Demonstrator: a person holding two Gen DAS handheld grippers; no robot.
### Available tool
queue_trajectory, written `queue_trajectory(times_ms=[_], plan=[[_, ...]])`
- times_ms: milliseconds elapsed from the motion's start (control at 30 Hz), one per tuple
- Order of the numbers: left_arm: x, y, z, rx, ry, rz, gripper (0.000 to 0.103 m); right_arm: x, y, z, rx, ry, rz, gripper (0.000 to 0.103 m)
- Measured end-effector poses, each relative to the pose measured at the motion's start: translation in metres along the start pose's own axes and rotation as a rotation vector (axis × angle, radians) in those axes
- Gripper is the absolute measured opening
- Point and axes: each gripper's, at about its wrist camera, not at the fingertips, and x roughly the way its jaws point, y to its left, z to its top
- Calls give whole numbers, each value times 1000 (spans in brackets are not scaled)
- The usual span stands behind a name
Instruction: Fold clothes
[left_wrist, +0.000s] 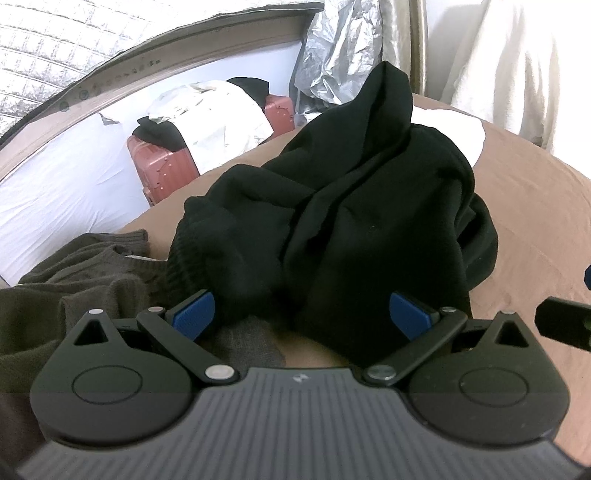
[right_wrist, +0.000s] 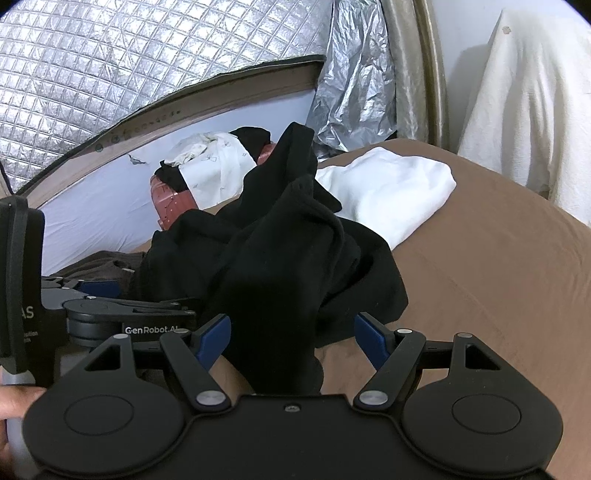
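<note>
A black garment (left_wrist: 351, 221) lies in a crumpled heap on the brown bed sheet (left_wrist: 535, 240), with one fold standing up at the back. My left gripper (left_wrist: 302, 314) is open, and its blue pads (left_wrist: 194, 314) stand on either side of the heap's near edge without pressing it. In the right wrist view the same black garment (right_wrist: 280, 258) runs down between the wide jaws of my right gripper (right_wrist: 293, 343), which is open; there is a gap between the cloth and the right pad (right_wrist: 371, 345).
A dark olive knit sweater (left_wrist: 74, 280) lies left of the heap. Behind it lies a folded white cloth (right_wrist: 388, 192). Off the bed's far side stands a red suitcase (left_wrist: 162, 162) draped with clothes. Silver foil (right_wrist: 351, 96) and a cream cloth (right_wrist: 524, 110) hang at the back.
</note>
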Motion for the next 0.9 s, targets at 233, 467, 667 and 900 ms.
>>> queue_trajectory(times_ms=[233, 467, 667, 900], plan=[[3, 0, 0, 3, 9, 9, 103, -1, -3, -1, 6, -1, -5, 78], [6, 0, -1, 0, 21, 12, 103, -3, -2, -2, 5, 2, 3, 78], [18, 1, -1, -9, 23, 6, 103, 5, -9, -2, -6, -11, 25, 81], [71, 28, 16, -125, -16, 84, 103, 60, -59, 0, 79, -25, 75, 85]])
